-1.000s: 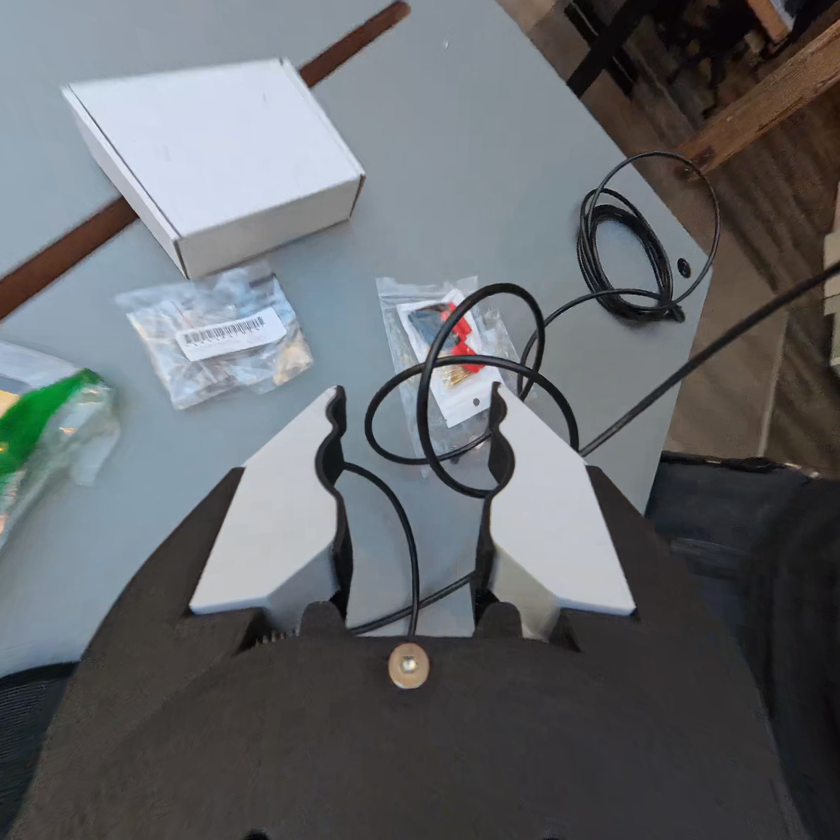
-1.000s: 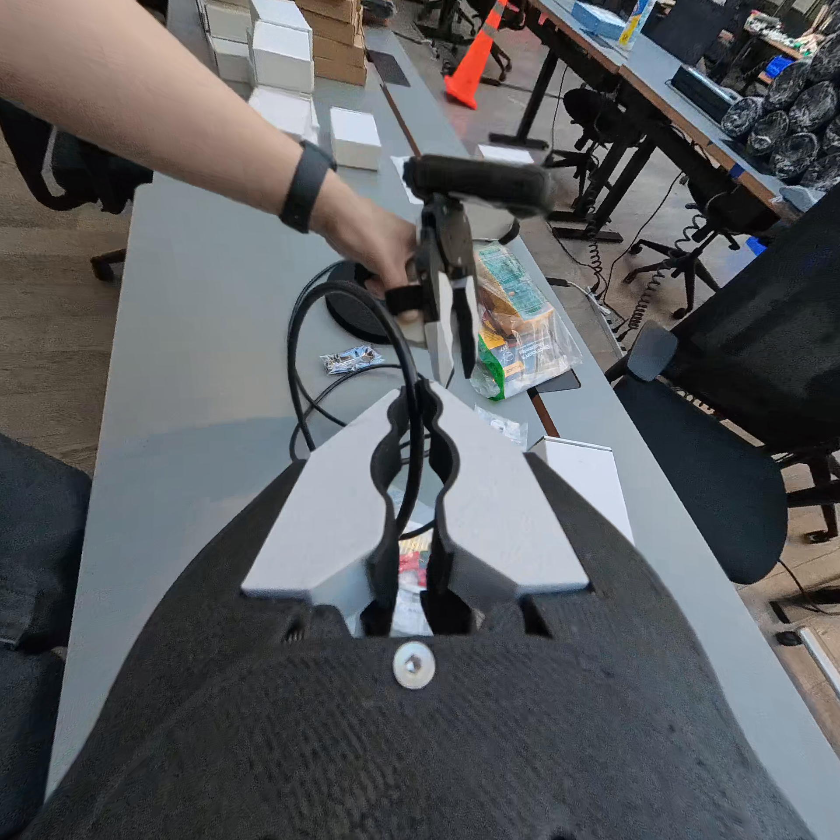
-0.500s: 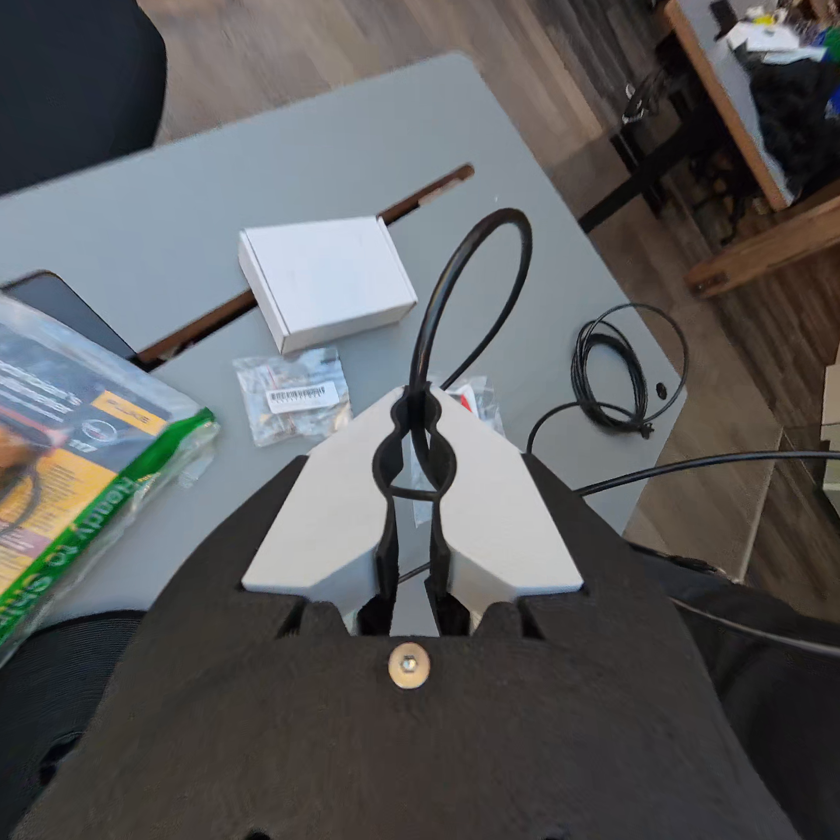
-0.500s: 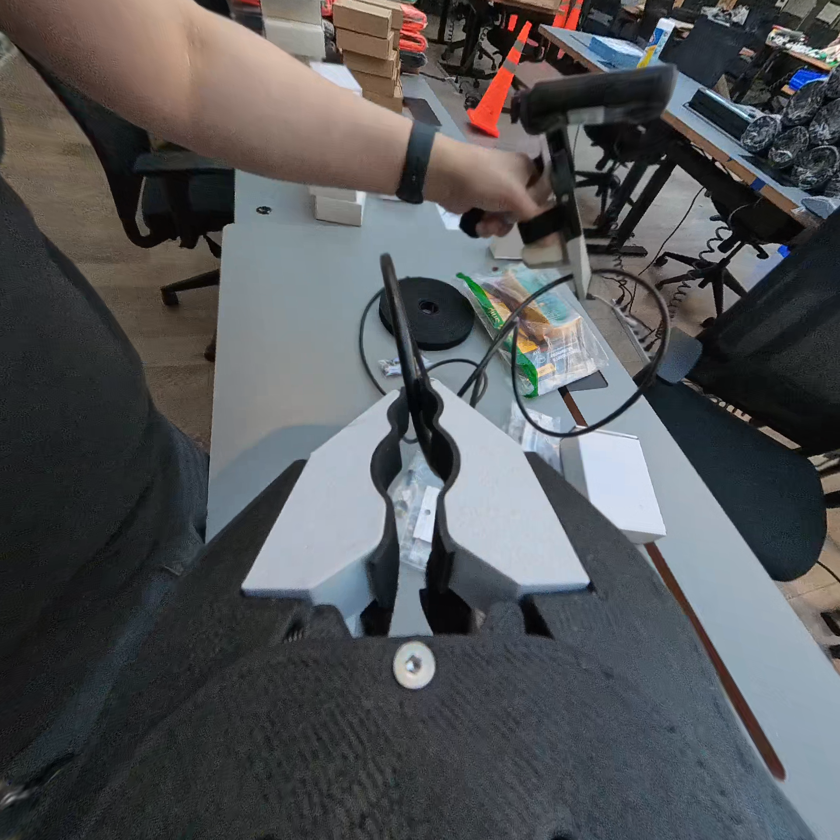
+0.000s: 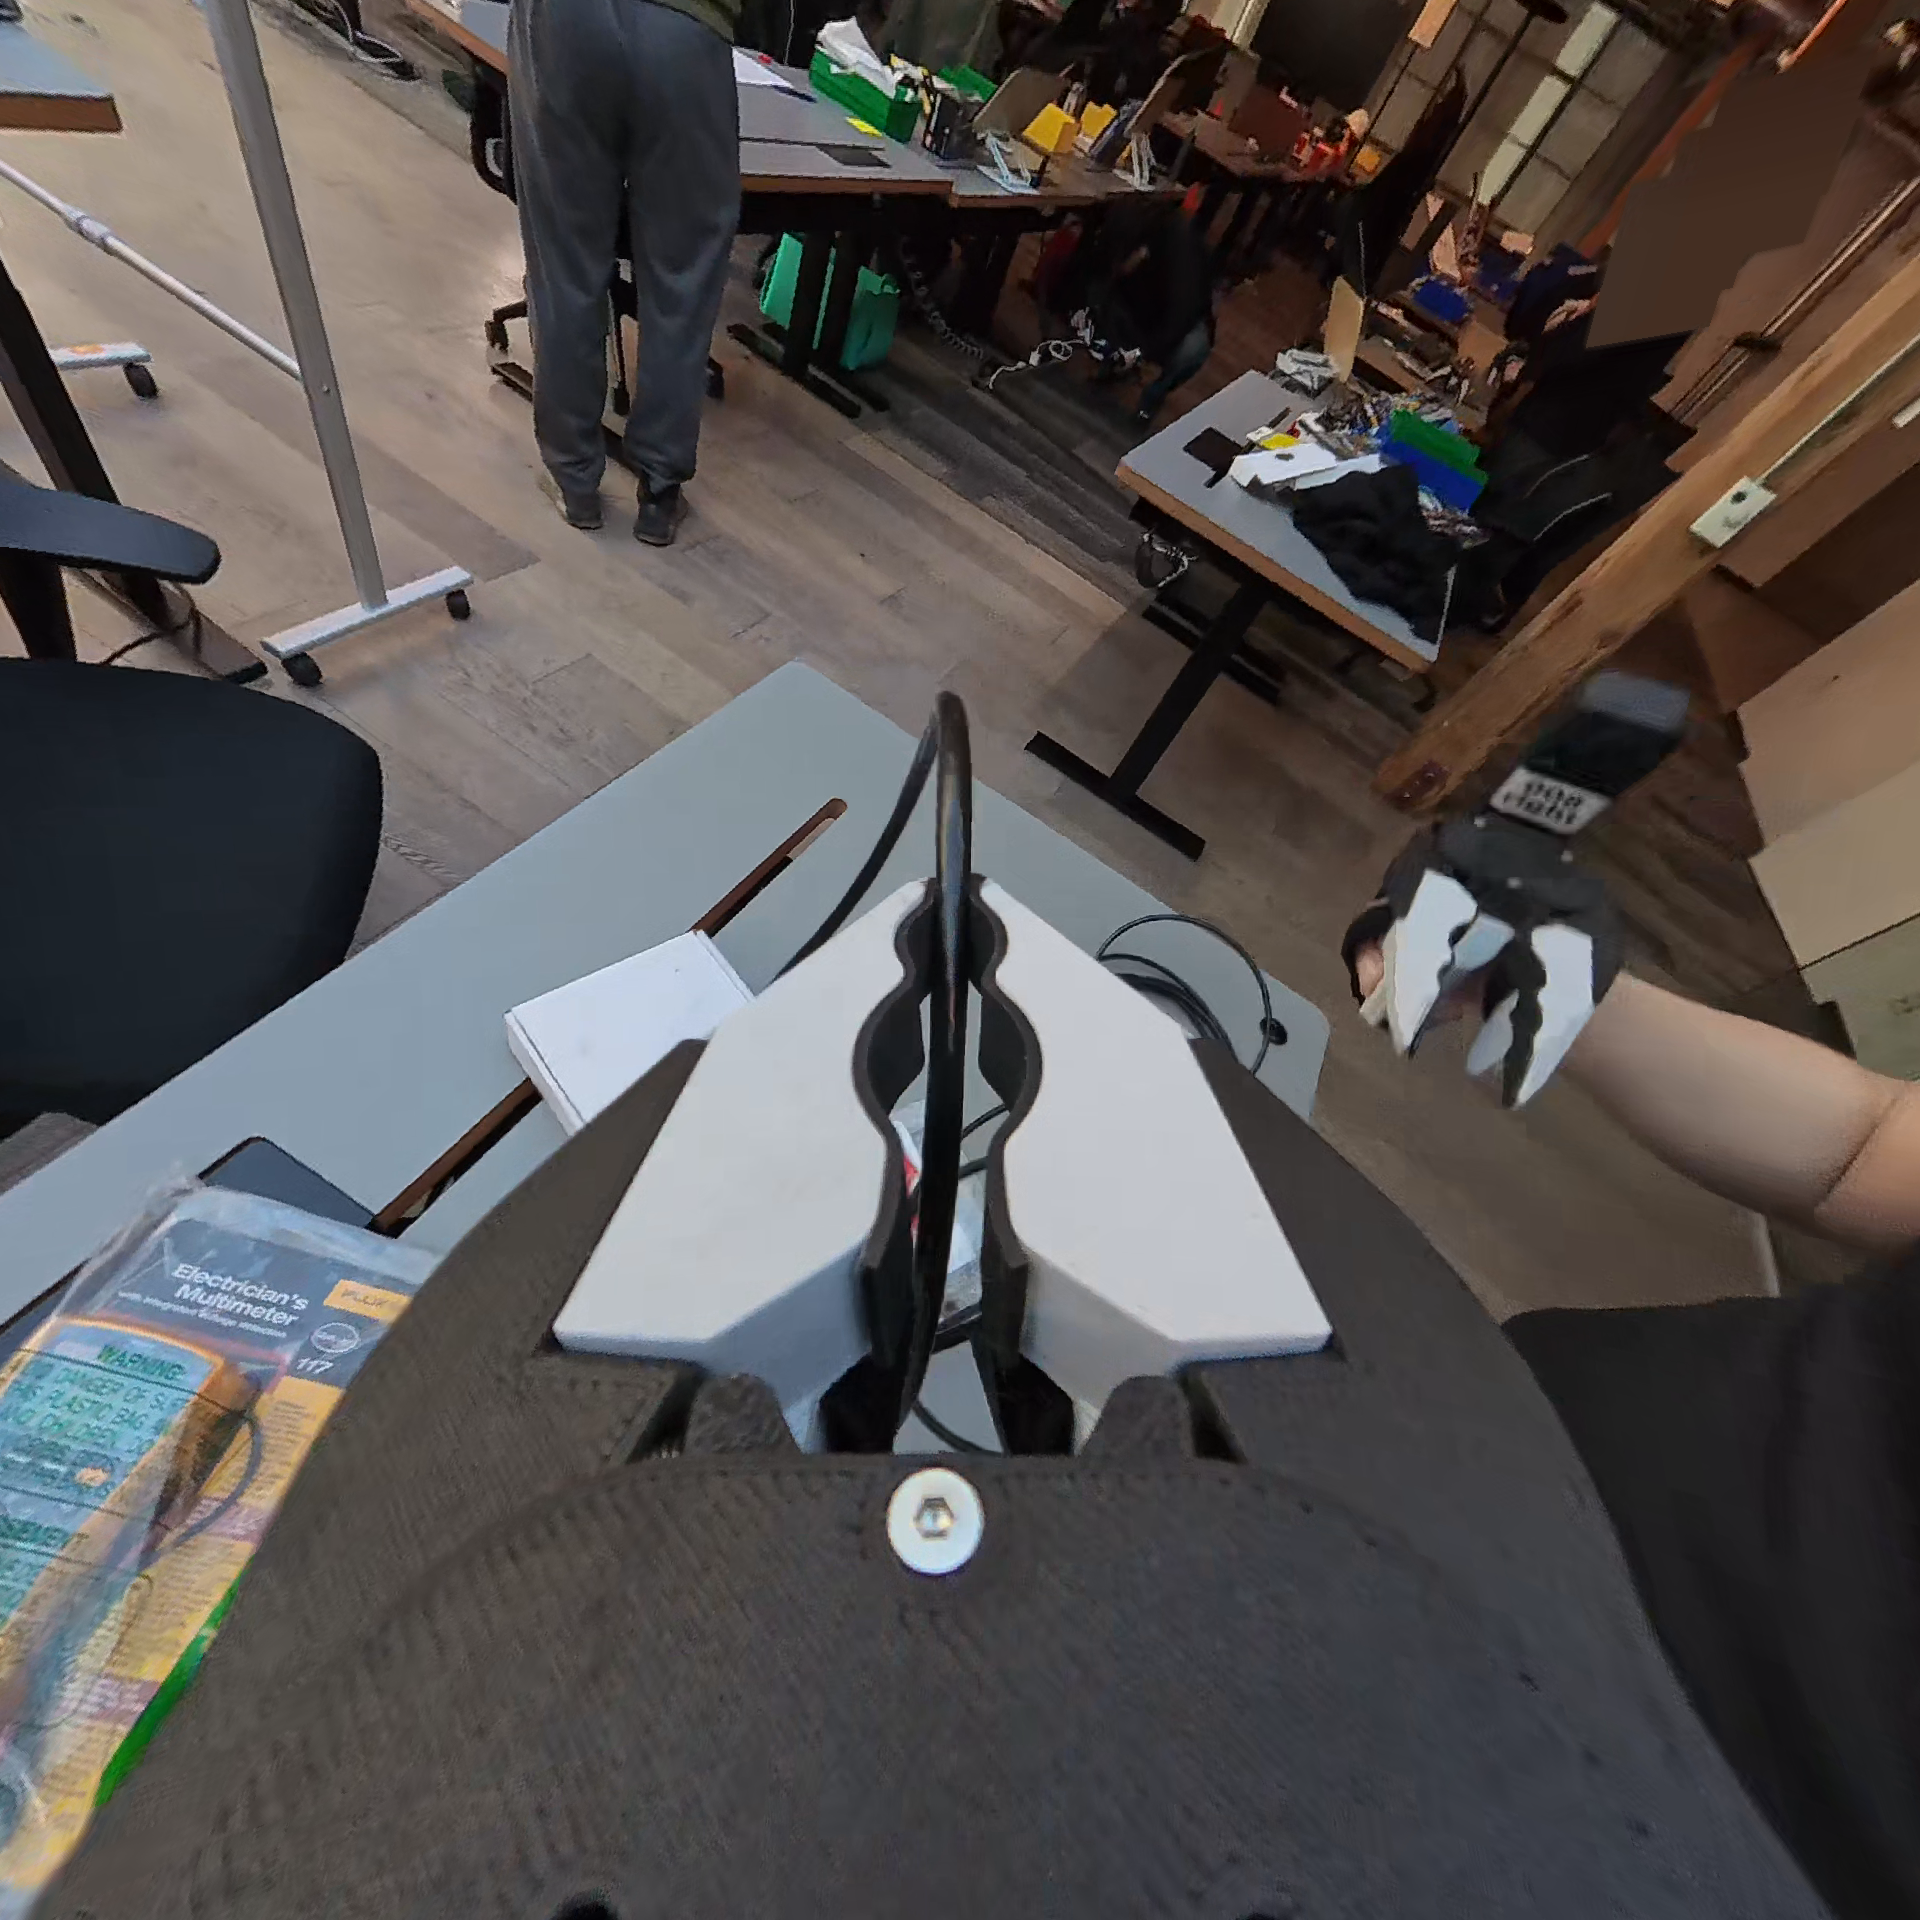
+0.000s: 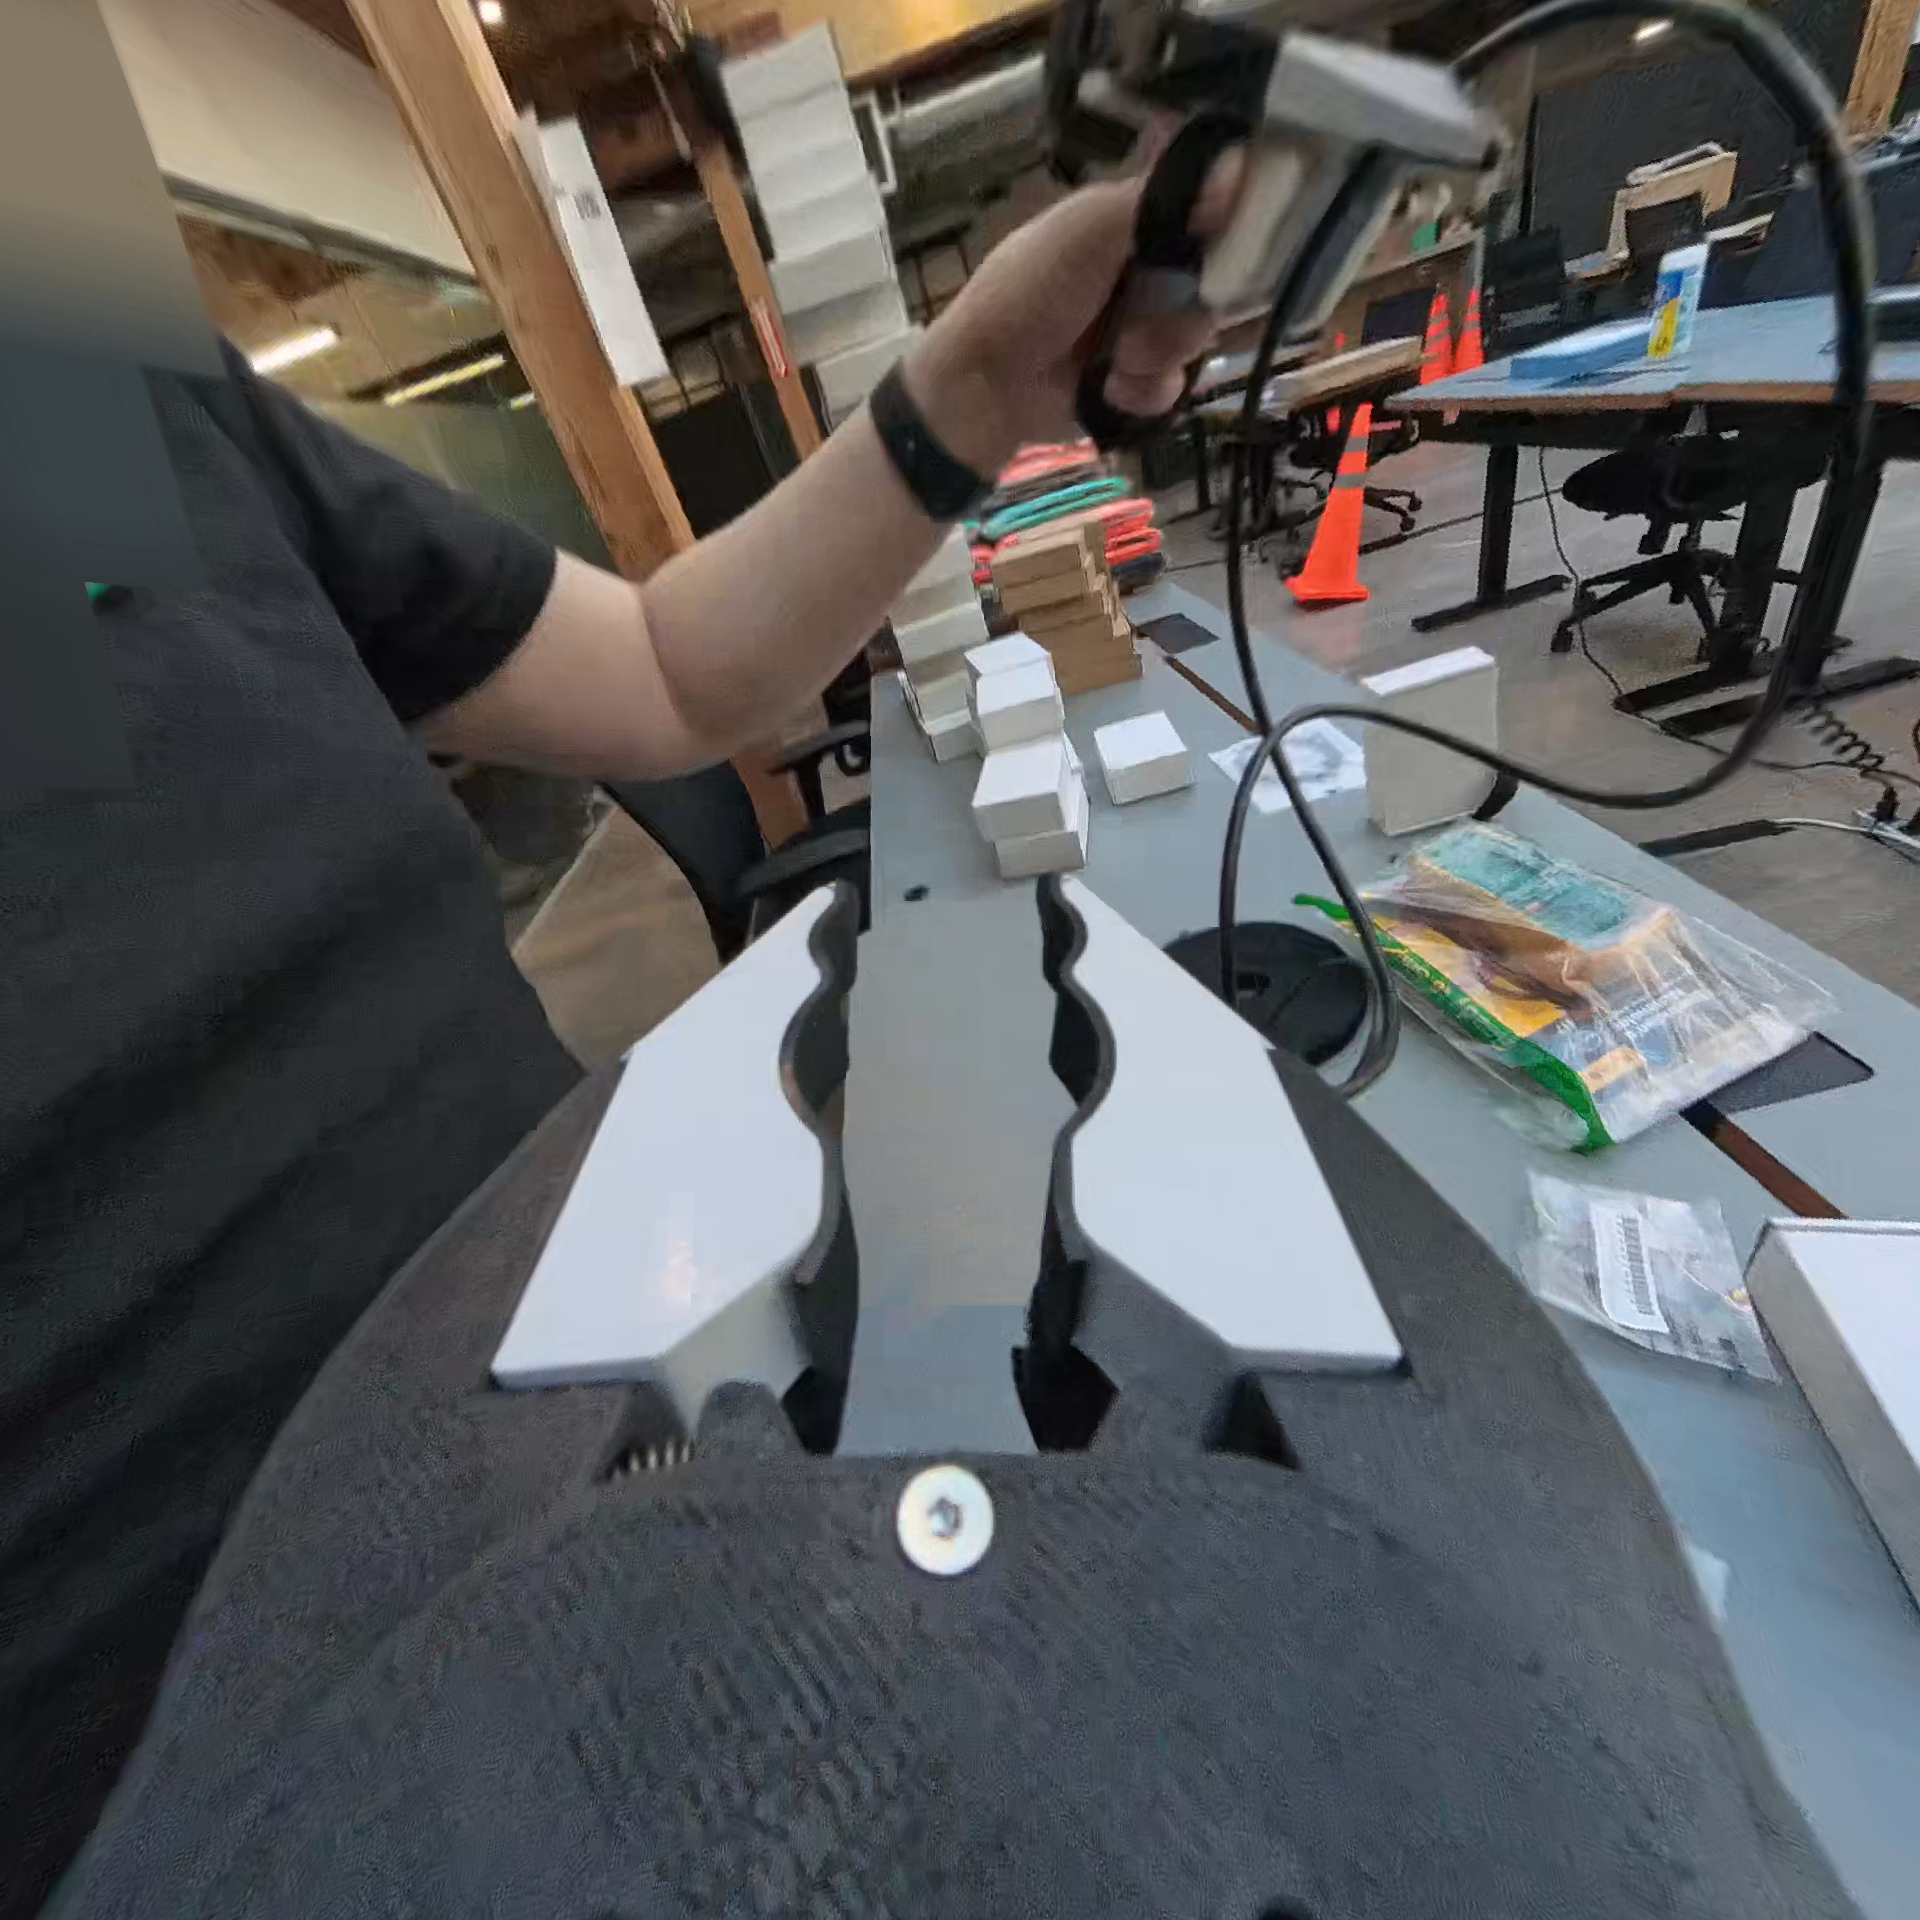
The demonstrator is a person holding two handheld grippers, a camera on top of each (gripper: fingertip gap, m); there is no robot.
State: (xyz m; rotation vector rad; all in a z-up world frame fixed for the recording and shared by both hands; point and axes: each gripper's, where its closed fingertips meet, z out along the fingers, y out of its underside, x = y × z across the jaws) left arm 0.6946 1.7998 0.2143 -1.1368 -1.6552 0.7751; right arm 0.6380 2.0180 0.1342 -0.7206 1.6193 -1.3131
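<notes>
The left hand-held gripper (image 5: 948,914) pinches a black cable (image 5: 951,790) above the table (image 5: 416,997); at 3 o'clock, the right hand-held gripper (image 6: 948,904) is spread, empty.

Black cable (image 5: 948,997) — thin, looped, pinched upright in left gripper (image 5: 948,904), raised above table

Both views are evenly lit by soft indoor light; shadows on the grey table (image 5: 436,997) are faint and diffuse. Ceiling lamps (image 6: 296,348) glow in the right wrist view's upper left. Wide-angle distortion bends straight lines toward the edges. The right wrist view shows motion blur on the raised hand (image 6: 1049,312) and stacked boxes (image 6: 821,208). The left wrist view is sharper, but its far gripper (image 5: 1496,997) is slightly blurred. The white fingers (image 6: 1205,1143) show mild glare.
</notes>
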